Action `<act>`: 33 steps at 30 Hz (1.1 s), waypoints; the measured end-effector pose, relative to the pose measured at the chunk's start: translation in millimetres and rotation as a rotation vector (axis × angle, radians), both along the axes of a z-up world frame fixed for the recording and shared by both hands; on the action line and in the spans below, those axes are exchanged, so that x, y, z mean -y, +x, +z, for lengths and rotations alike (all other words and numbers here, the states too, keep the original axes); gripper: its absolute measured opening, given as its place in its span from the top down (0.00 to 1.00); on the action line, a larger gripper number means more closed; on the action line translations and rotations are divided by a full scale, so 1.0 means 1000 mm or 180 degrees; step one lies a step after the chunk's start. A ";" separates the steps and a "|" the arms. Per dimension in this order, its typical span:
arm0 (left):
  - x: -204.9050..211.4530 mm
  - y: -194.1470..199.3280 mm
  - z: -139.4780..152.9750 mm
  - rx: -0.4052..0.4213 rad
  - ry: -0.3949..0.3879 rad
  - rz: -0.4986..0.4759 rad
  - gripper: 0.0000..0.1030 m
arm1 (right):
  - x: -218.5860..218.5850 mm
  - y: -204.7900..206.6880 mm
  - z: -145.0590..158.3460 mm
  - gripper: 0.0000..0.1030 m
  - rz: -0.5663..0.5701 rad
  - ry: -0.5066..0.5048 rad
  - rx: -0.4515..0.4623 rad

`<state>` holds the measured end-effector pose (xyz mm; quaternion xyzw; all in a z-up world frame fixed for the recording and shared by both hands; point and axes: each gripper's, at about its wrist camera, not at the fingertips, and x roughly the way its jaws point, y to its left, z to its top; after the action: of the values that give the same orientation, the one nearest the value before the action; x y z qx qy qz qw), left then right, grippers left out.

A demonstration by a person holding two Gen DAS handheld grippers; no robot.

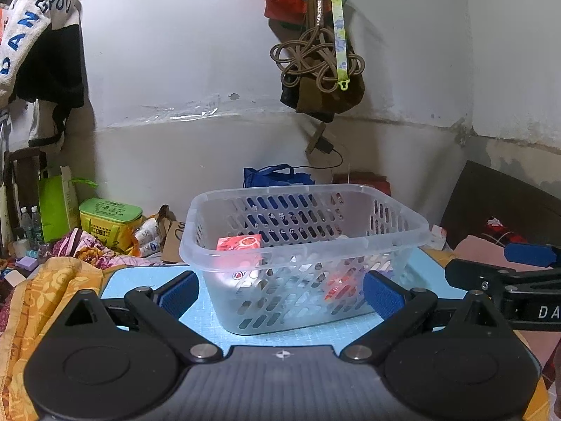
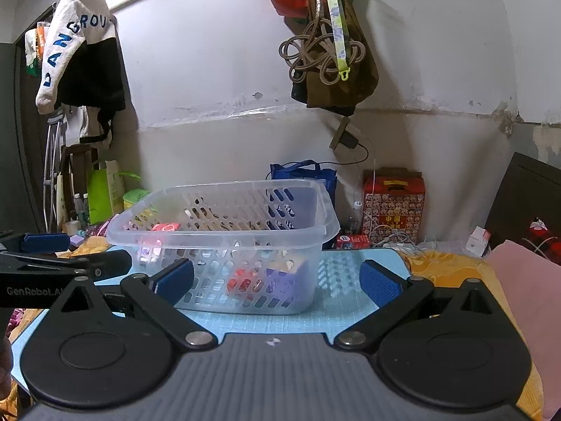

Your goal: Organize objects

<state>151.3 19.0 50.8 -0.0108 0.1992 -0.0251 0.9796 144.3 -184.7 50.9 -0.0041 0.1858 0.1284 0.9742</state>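
Currently both my grippers, left gripper and right gripper, have jaws wide, holding nothing. Clear slotted basket sits on the blue mat straight ahead. Inside: red box, other small items, probably packets.

You get dim, cool indoor light; wall evenly lit, soft shadows beside the hanging bag. Glare on basket front. Heavy fisheye bending, dark corners, slight softness.
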 end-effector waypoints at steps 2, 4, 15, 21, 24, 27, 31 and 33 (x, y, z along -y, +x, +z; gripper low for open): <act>0.001 0.000 0.000 0.0000 0.0003 0.0000 0.02 | -0.001 0.000 0.000 0.00 0.0000 -0.0009 0.0001; 0.001 0.000 -0.001 -0.0001 -0.0006 -0.0013 0.02 | -0.001 0.000 0.000 0.00 -0.0004 -0.0008 0.0002; 0.002 -0.001 -0.002 -0.0010 0.0001 -0.0024 0.02 | -0.001 0.001 0.001 0.00 0.0010 0.0004 0.0003; 0.003 -0.001 -0.002 -0.0014 0.0013 -0.0025 0.02 | -0.001 0.000 0.000 0.00 0.0007 -0.0013 -0.0004; 0.003 -0.002 -0.002 -0.0010 0.0028 -0.0017 0.02 | 0.000 0.000 0.000 0.00 0.0005 -0.0015 -0.0002; 0.003 -0.001 -0.002 -0.0009 0.0027 -0.0015 0.02 | 0.000 0.000 0.000 0.00 0.0005 -0.0017 0.0000; 0.003 -0.001 -0.002 -0.0010 0.0023 -0.0020 0.02 | 0.000 0.000 0.000 0.00 0.0000 -0.0020 0.0001; 0.003 -0.002 -0.002 -0.0013 0.0018 -0.0025 0.02 | 0.000 0.000 0.000 0.00 0.0000 -0.0024 0.0003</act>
<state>149.6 16.1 48.7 -0.0073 0.2014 -0.0285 0.9791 144.5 -184.3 51.2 -0.0079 0.1859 0.1276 0.9742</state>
